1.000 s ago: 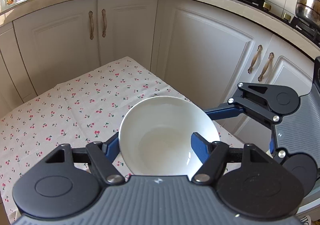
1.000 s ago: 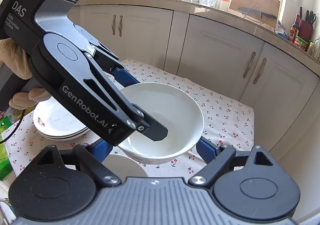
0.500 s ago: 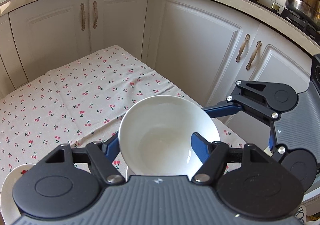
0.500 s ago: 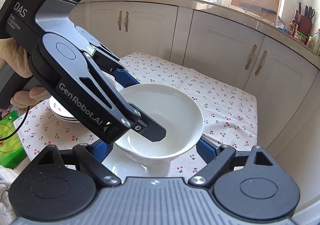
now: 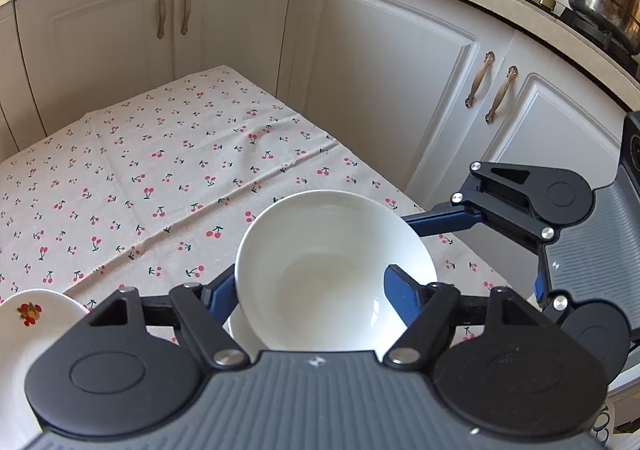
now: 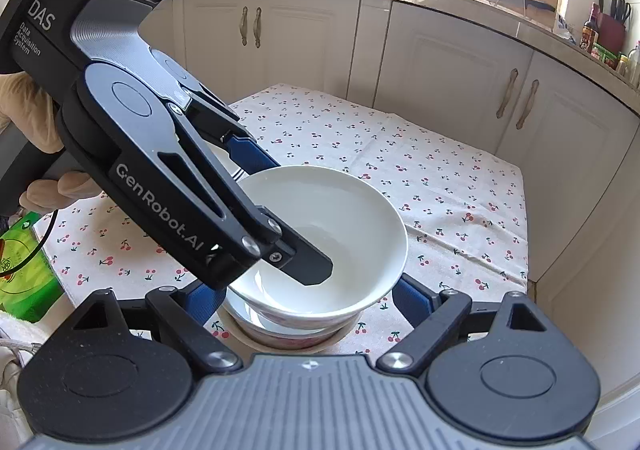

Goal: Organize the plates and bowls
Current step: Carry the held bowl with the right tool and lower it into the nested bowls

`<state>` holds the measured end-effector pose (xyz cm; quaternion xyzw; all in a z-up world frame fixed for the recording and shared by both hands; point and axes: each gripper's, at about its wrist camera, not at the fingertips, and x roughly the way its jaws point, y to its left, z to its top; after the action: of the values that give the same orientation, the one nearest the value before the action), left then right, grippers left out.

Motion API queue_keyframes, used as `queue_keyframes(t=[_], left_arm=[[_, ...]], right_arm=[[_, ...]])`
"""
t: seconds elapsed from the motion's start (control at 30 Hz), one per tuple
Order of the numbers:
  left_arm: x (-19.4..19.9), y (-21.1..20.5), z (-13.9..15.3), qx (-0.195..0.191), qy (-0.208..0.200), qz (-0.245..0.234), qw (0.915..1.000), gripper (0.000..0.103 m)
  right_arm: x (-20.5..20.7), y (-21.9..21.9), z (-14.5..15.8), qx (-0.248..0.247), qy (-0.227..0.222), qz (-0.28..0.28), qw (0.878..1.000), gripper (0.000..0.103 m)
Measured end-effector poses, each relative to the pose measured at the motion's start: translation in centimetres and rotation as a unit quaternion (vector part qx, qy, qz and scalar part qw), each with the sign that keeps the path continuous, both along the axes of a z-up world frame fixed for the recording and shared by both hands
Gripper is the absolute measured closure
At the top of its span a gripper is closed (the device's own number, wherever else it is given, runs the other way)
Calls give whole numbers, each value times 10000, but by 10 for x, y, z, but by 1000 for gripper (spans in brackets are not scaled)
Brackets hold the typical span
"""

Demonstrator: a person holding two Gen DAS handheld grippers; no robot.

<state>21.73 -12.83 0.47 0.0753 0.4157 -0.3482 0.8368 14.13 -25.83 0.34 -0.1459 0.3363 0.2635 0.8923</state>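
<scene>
Left claw (image 5: 312,290) pinching white bowl (image 5: 332,270) rim, jaws just easing, right claw (image 6: 308,290) straddling it, tablecloth (image 5: 160,178) beyond

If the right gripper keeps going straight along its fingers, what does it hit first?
Probably the white bowl sitting between the right gripper's jaws, over another bowl. Beyond it lies only the cherry tablecloth; depth is unclear.
</scene>
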Motion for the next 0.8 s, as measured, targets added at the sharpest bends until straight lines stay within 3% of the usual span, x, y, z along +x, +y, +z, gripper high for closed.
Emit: queue_keyframes(t=[0.8], left_arm=[[3, 8, -16, -109, 190, 80, 9997, 28]], right_arm=[[2, 8, -11, -56, 124, 4, 9999, 10]])
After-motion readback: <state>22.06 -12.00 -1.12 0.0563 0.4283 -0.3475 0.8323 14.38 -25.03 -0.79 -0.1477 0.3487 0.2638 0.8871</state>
